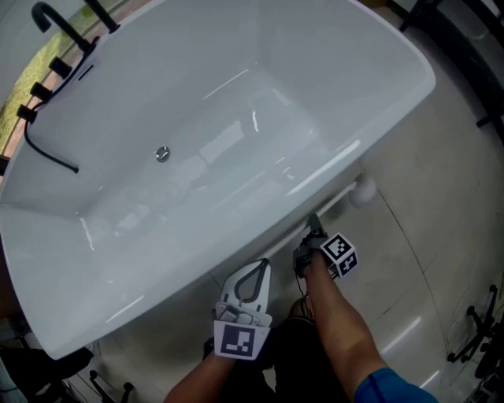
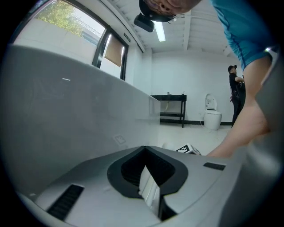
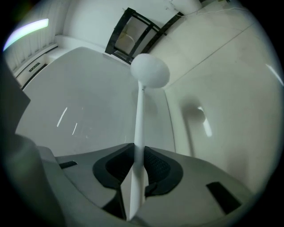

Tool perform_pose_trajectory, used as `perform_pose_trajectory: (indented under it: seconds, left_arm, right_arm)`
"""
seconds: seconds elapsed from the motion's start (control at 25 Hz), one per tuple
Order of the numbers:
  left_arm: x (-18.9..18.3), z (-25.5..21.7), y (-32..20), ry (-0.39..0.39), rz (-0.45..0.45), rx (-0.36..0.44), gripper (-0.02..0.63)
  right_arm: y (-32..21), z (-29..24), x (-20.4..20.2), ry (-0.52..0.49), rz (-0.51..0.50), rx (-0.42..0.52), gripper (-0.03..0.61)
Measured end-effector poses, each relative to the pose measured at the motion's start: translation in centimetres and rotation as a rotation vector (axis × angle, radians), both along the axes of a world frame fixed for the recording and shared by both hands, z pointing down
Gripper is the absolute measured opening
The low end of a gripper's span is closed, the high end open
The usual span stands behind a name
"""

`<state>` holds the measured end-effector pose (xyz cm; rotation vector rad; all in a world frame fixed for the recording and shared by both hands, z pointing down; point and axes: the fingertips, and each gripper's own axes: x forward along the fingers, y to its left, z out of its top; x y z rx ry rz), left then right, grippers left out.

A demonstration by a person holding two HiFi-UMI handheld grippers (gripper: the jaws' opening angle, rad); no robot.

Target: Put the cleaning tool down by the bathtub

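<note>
Right gripper [image 3: 136,153] fingers clamped on cleaning tool [image 3: 139,116]: slim white handle, round white head. Tool sits low beside bathtub [image 1: 197,228] outer wall, head near floor [image 1: 445,236]. Left gripper [image 1: 261,268] fingers together, empty.

Looking like a bathroom, folks. A big white bathtub [image 1: 346,71] with a black tap [image 1: 57,24] is sitting on tile [image 1: 445,197], a toilet [image 2: 212,117] standing further off.

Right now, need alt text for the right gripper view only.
The right gripper is clamped on the thin white handle of the cleaning tool, whose rounded head points away toward the top of the frame. The glossy white bathtub wall fills the left side, and the pale floor is on the right.
</note>
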<state>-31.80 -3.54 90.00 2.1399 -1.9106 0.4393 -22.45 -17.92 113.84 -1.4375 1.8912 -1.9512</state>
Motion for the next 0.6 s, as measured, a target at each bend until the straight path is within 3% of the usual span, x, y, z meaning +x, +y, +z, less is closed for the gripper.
perform_pose_trajectory:
  seconds: [0.2,0.32,0.44,0.6]
  left_arm:
    - [3.3,4.3,-1.3,0.024,0.093,-0.008,-0.005]
    - [2.8,5.7,-2.9,0.021,0.107,0.019,-0.005]
    - [1.5,6.7,-4.1,0.001,0.1,0.036,-0.005]
    - [1.6,6.8,-5.2,0.0,0.108,0.049,-0.005]
  right_arm:
    - [-0.1,8.0,-0.4,0.08,-0.035,-0.056,0.092]
    - [-0.1,11.9,-1.0,0.08,-0.073,-0.104,0.098]
    - [0.0,14.6,-1.3,0.069,-0.158,-0.136,0.215]
    - [-0.2,14.2,-1.8,0.031,-0.269,-0.127,0.27]
